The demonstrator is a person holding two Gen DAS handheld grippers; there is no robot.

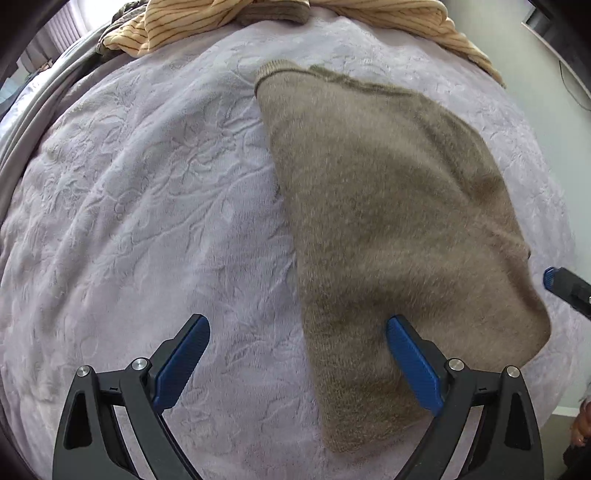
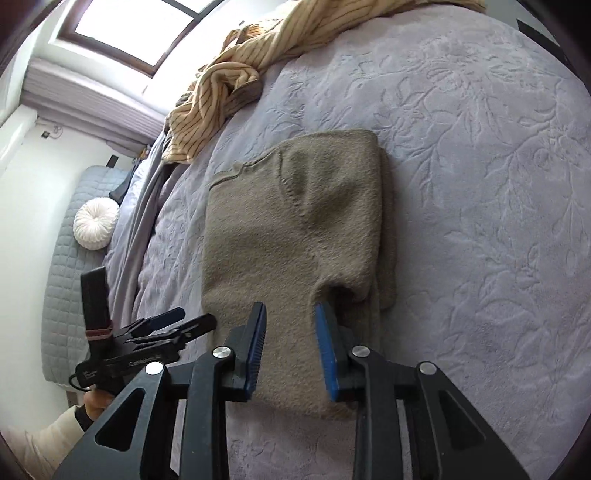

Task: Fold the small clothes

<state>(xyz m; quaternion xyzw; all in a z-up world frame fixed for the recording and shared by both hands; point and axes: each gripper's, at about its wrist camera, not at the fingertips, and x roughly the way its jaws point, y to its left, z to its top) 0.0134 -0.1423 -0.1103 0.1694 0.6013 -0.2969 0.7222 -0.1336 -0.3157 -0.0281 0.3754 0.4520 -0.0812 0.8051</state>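
A fuzzy taupe knitted garment (image 1: 388,206) lies folded flat on the lavender embossed bedspread (image 1: 147,206); it also shows in the right wrist view (image 2: 291,229). My left gripper (image 1: 297,326) is open above the garment's near left edge, one finger over the blanket, one over the knit. My right gripper (image 2: 290,314) is open, jaws partly apart, hovering over the garment's near end, holding nothing. The left gripper also shows in the right wrist view (image 2: 192,321), beside the garment's left edge. A tip of the right gripper shows at the far right of the left wrist view (image 1: 550,277).
A cream striped garment (image 2: 221,92) lies crumpled with other clothes at the far side of the bed, also in the left wrist view (image 1: 177,26). A round white cushion (image 2: 96,223) sits on a grey quilted pad. A window (image 2: 133,26) is beyond.
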